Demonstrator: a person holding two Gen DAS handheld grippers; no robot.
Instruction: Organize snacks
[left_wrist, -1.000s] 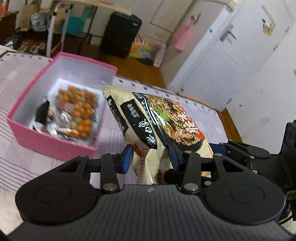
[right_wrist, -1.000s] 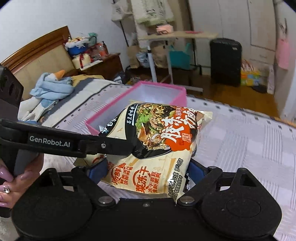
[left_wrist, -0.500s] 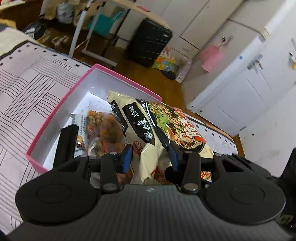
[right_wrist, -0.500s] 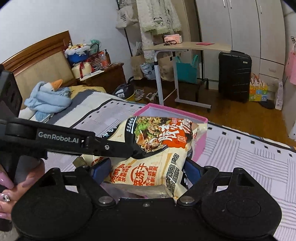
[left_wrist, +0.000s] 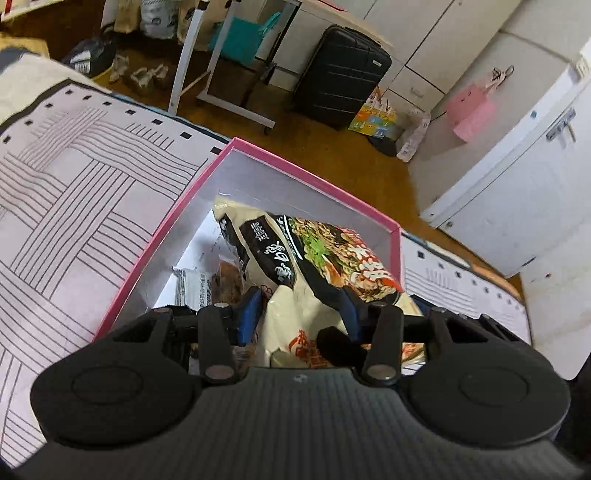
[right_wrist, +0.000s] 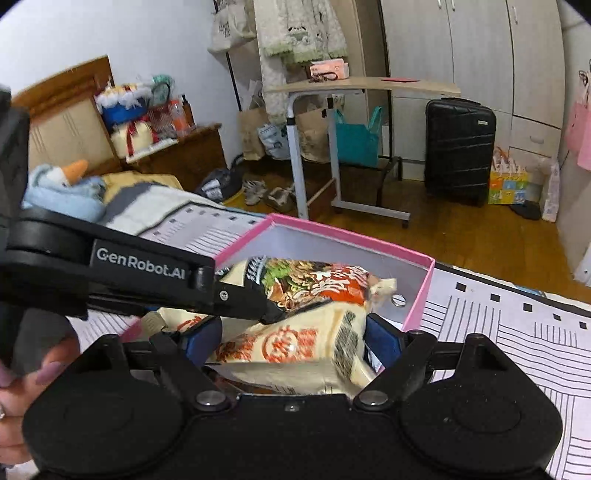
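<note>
Noodle packet (left_wrist: 325, 258) over hidden snack wrapper (left_wrist: 194, 286)

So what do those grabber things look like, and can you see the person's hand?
Both grippers, left gripper and right gripper, are black plastic with round discs, silver screws and blue fingertip pads. The left one's arm reads "GenRobot.AI" in white. The person's left hand has long, pale purple nails. No sleeves or cables are visible.

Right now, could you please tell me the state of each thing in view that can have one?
Noodle packet: gripped by both claws, tilted, lowered into the box.
Pink box: lid off, holding other snack packs.
Left claw: shut on the packet.
Right claw: shut on the packet.
Black suitcase: upright, closed.
</note>
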